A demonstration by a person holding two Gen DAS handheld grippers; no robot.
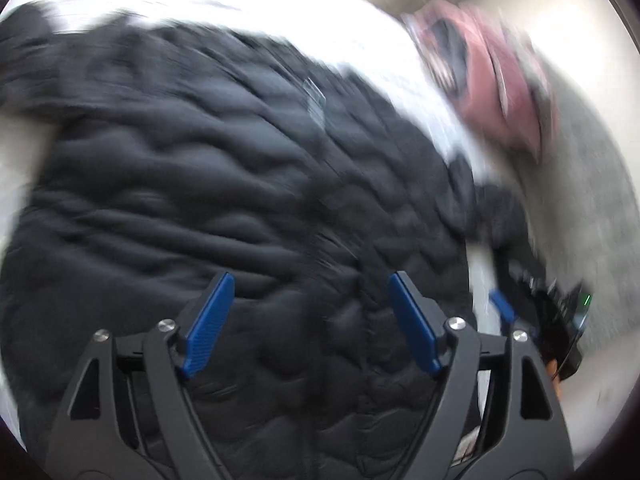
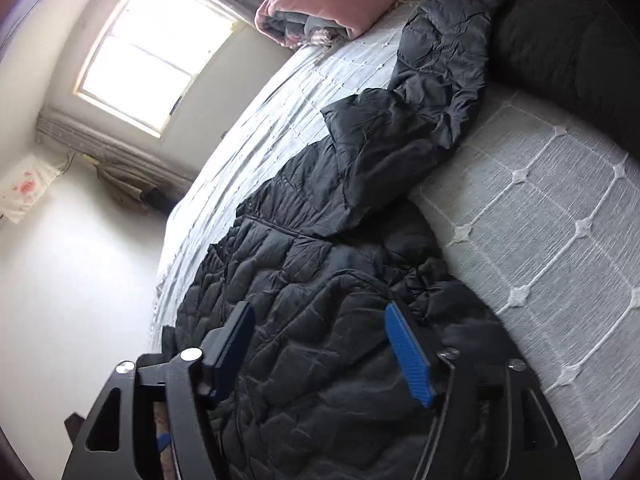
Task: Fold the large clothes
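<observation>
Blue-padded fingers of the left gripper point(image 1: 310, 300) fill the bottom of the left wrist view, spread wide with nothing between them, poised over the quilted back of a black puffer jacket point(image 1: 208, 168). That jacket covers most of the blurred left wrist view, lying on a white bedspread point(image 1: 256, 12) that shows as a bright band beyond it. Further right, at the far edge of the bed, sits a rolled pink blanket point(image 1: 504, 80), smeared by motion, with a grey floor point(image 1: 592, 200) past it, and low at the right edge a dark device with a small green light point(image 1: 576, 312) is too blurred to make out. In the right wrist view, a bright window point(image 2: 156, 48) stands at the upper left above a pale wall, and a brownish cloth point(image 2: 124, 188) hangs below it. The right gripper point(image 2: 320, 348) is likewise spread wide and holds nothing, its pads standing apart above the jacket point(image 2: 320, 280), which stretches diagonally across the bedspread point(image 2: 540, 220). One sleeve point(image 2: 440, 80) runs up toward the far end, near the pink blanket point(image 2: 320, 8), and a dark cushion-like mass point(image 2: 568, 48) lies at the upper right.
</observation>
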